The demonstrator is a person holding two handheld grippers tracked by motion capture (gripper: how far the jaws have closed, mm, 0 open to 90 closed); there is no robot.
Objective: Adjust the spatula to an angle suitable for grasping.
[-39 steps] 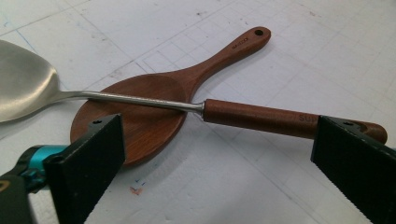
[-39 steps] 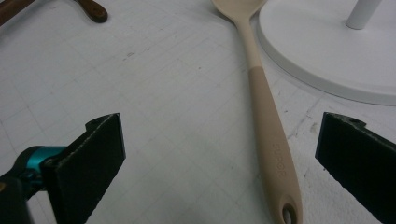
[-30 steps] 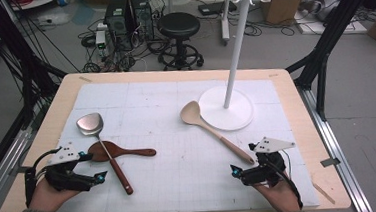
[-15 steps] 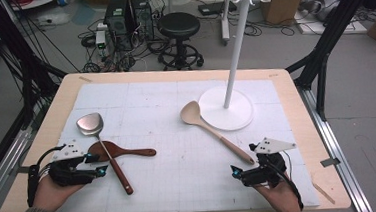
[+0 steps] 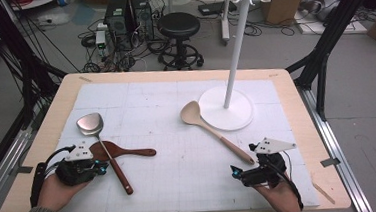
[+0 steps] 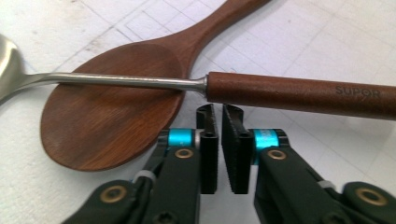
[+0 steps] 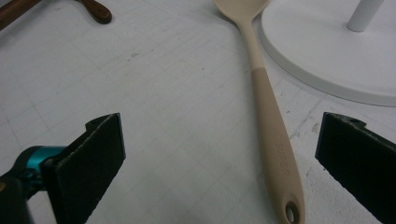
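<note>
Jaws of the left gripper (image 6: 220, 121) have just been closing and now stand nearly together with nothing between them, their tips just short of the steel spatula (image 6: 289, 93), whose brown handle lies across the dark wooden spoon (image 6: 107, 116). Both utensils lie well to the left of the white hook stand (image 5: 229, 110). Right gripper (image 5: 241, 172) is spread wide either side of the beige spoon (image 7: 273, 140), which reaches to the stand's base.
</note>
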